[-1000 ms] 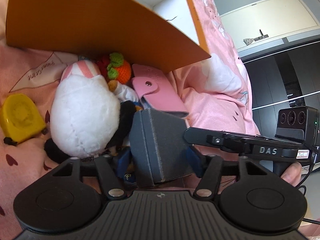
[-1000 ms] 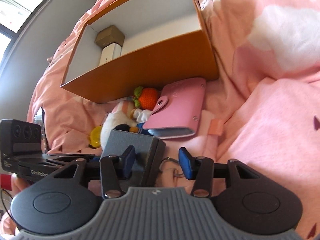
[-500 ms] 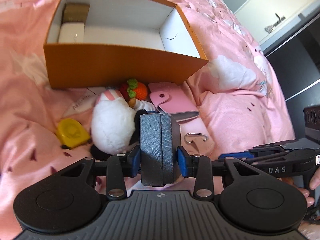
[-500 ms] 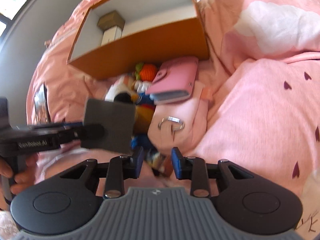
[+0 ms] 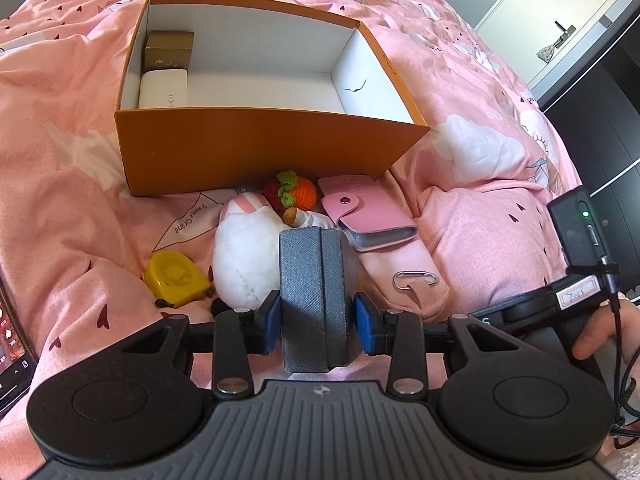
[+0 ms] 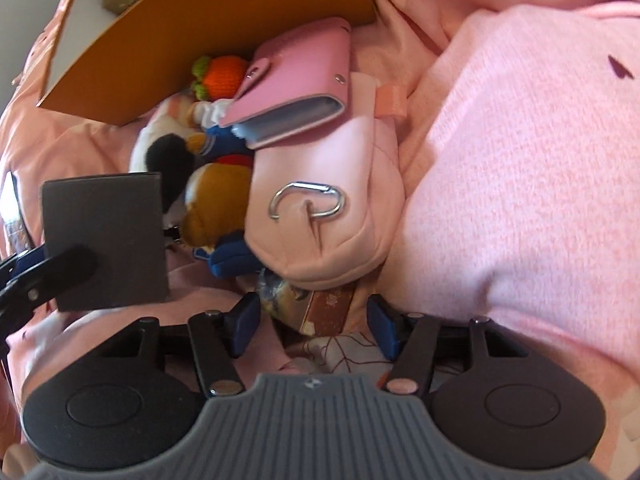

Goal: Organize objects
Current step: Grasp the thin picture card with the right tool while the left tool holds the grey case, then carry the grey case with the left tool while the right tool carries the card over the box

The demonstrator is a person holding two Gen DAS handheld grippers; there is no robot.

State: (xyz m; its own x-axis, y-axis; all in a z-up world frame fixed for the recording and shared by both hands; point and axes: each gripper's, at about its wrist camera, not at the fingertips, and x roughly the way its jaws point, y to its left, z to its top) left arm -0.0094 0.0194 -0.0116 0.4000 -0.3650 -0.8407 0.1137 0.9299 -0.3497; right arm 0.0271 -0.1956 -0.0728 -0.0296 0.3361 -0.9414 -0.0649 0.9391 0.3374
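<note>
Grey box (image 5: 314, 298), a small case with woven fabric texture and a seam down its middle, sits upright between the blue pads of your left gripper (image 5: 316, 318), which is clenched on it. In your right wrist view its flat side (image 6: 106, 236) appears at 9 o'clock.

At 12 o'clock from it stands the orange cardboard box (image 5: 260, 148), rectangular with white inner walls. Inside, at its 9 o'clock end, lie 1 brown carton (image 5: 168, 52) and 1 smooth white case (image 5: 162, 90).

Between the 2 boxes, on the pink bedcover (image 5: 60, 184), you have a fluffy white plush toy (image 5: 244, 256), a crocheted orange fruit (image 5: 300, 192), a pink leather card holder (image 5: 364, 212) with a snap flap, and a rounded yellow tape measure (image 5: 174, 276) at 9 o'clock. A soft pink pouch (image 6: 328, 200) carries a metal carabiner (image 6: 306, 200).

Compared with 0.5 s ago, the left gripper has risen and you see more of the orange box floor. Your right gripper (image 6: 312, 326) has moved lower and closer to the pouch.

It is released, with the pads apart over a printed packet (image 6: 316, 306), holding nothing. Your right hand (image 5: 600, 336) grips its handle at 3 o'clock.
</note>
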